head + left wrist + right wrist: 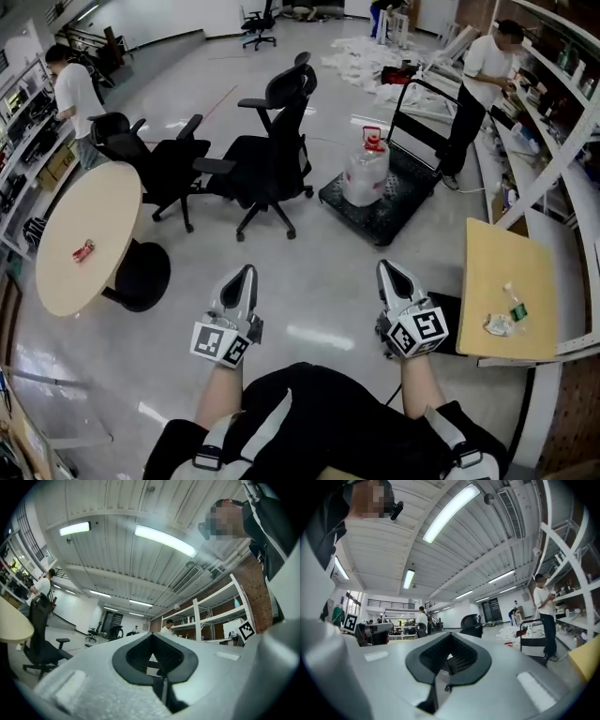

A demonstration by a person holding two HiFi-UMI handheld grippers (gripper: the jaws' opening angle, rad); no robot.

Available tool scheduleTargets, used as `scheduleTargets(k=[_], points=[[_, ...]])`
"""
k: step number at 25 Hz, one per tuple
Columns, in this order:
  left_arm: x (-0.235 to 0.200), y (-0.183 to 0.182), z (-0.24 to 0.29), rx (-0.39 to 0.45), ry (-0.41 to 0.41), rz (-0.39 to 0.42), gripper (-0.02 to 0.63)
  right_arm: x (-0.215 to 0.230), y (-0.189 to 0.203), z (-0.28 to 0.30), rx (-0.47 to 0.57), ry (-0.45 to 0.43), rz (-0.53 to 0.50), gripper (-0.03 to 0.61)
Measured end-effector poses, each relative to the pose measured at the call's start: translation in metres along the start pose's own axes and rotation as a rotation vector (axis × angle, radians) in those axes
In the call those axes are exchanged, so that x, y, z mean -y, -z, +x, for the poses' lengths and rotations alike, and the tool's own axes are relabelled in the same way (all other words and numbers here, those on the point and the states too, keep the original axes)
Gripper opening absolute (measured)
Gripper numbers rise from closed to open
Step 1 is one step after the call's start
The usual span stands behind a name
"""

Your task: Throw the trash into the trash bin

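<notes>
A red wrapper lies on the round beige table at the left. On the rectangular wooden table at the right lies a crumpled clear wrapper beside a small green piece. My left gripper and right gripper are held side by side over the bare floor, between the two tables. Both are shut with nothing in them. In the left gripper view the left gripper points slightly upward into the room; in the right gripper view the right gripper points level. I cannot make out a trash bin.
Two black office chairs stand ahead beside the round table, with a black round base under it. A flat cart carries a clear jug. People stand at the left shelves and the right shelves.
</notes>
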State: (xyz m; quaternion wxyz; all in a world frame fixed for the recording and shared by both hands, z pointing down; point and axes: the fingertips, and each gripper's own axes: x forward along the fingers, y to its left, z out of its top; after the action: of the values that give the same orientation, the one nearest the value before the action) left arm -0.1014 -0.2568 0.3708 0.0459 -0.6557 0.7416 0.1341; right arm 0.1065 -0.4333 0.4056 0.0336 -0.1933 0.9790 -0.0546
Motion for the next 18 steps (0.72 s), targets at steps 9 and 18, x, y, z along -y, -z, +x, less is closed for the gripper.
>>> scheduleTargets(k=[9, 18], points=[[0.103, 0.038, 0.088, -0.031, 0.312, -0.171, 0.002, 0.061, -0.014, -0.089, 0.081, 0.254, 0.036, 0.006], [0.164, 0.09, 0.148, -0.113, 0.59, -0.283, 0.002, 0.115, 0.001, -0.163, 0.089, 0.558, 0.063, 0.006]])
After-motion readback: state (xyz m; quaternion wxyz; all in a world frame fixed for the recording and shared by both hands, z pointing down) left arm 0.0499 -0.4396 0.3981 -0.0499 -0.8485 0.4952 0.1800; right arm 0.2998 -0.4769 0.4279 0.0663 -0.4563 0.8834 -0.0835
